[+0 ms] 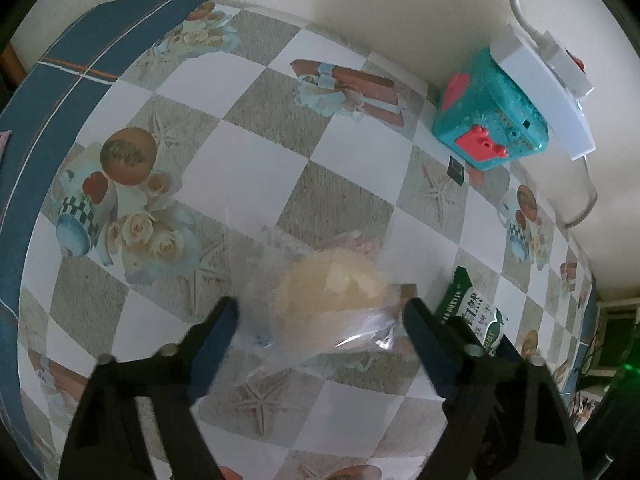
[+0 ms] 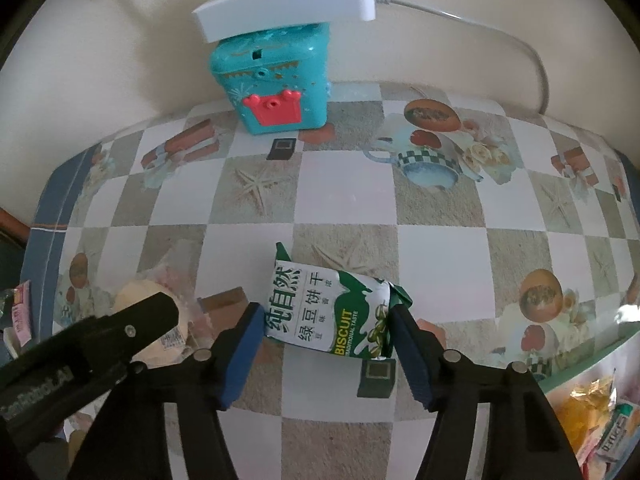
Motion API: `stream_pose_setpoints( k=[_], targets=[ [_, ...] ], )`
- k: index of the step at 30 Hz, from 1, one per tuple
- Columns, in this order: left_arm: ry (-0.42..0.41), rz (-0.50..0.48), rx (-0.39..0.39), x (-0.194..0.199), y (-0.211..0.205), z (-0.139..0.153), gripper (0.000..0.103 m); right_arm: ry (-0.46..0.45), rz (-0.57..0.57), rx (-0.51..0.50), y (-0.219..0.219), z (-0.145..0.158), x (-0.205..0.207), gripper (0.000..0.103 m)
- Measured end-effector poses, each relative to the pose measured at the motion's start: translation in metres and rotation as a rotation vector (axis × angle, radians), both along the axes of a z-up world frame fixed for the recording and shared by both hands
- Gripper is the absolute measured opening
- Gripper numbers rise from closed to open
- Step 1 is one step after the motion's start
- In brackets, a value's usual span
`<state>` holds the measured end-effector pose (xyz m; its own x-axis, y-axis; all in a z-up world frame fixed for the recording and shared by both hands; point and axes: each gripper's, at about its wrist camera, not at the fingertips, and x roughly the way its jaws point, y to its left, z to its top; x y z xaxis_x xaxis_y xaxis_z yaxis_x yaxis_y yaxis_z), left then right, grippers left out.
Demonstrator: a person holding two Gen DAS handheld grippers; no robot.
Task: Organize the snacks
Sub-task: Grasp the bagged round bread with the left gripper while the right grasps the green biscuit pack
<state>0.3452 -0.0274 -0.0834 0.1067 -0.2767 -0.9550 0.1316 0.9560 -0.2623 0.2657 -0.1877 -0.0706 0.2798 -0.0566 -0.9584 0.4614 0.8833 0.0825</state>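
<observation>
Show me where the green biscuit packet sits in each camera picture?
Left wrist view: biscuit packet at lower right, partly hidden behind a gripper finger.
Right wrist view: biscuit packet at lower centre, between the fingers.
Shared landmark: teal toy box by the wall.

The right gripper (image 2: 326, 328) pointed steeply down at the checkered tablecloth (image 2: 436, 264), its blue pads (image 2: 246, 344) bracketing a green-and-white biscuit packet (image 2: 332, 312) and touching both ends. The left gripper (image 2: 96, 340) overlapped a pale wrapped bun (image 2: 140, 296) at lower left. A teal toy box (image 2: 276, 80) stood against the wall.
</observation>
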Motion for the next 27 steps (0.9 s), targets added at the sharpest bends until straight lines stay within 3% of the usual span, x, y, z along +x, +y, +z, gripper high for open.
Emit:
stream_pose_setpoints(
  k=[12,27],
  targets=[
    [0.041,0.027,-0.003,-0.026,0.005,-0.003,0.07,0.048,-0.015,0.025,-0.003,0.003,-0.027,0.066],
    [0.112,0.11,-0.001,-0.107,0.04,0.0,0.062,0.076,-0.035,0.118,0.007,0.013,-0.089,0.064]
  ],
)
